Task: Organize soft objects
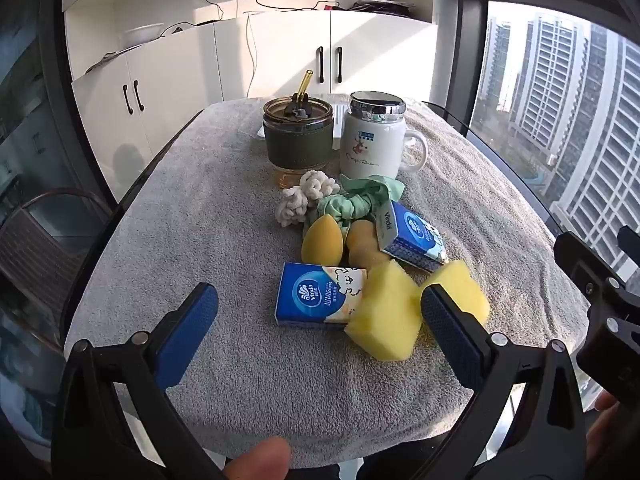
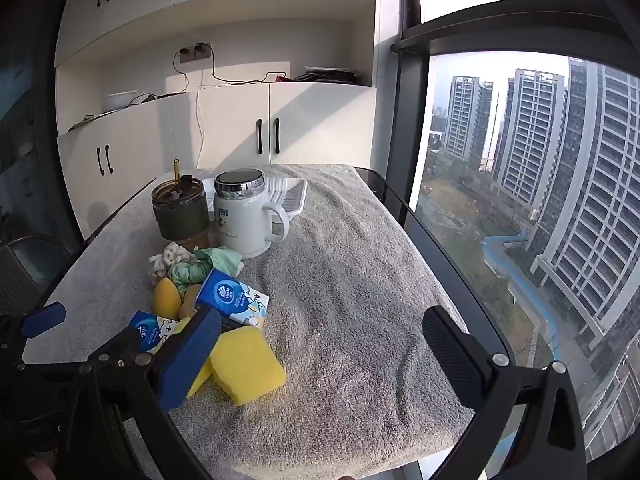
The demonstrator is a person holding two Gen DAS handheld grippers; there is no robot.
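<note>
Left wrist view: I count two yellow sponges, the nearer one (image 1: 384, 318) and a second one (image 1: 464, 284) partly behind my right-hand pad. There are two blue Vinda tissue packs, one lying flat (image 1: 318, 300) just beside the nearer sponge and one (image 1: 412, 240) propped at a tilt behind it. Two yellow-orange makeup sponges (image 1: 320, 242) sit side by side between the packs. Behind them lie one green scrunchie (image 1: 356, 200) and one cream knitted scrunchie (image 1: 306, 196). All are bunched together in the middle of the table (image 1: 192, 208), which is covered with a grey towel. Farther back stand one glass tumbler with a green sleeve and straw (image 1: 298, 136) and one white lidded mug (image 1: 374, 136), and behind them, in the right wrist view, one white ribbed tray (image 2: 290, 194).

Both my hands tilt forward and down toward the pile. My left tongs (image 1: 319, 312) are spread as wide as they go, holding nothing, framing the flat tissue pack and nearer sponge from above. My right tongs (image 2: 322, 334) are equally wide and empty, over bare towel just right of the pile. A fingertip (image 1: 260, 458) shows at the bottom edge.
</note>
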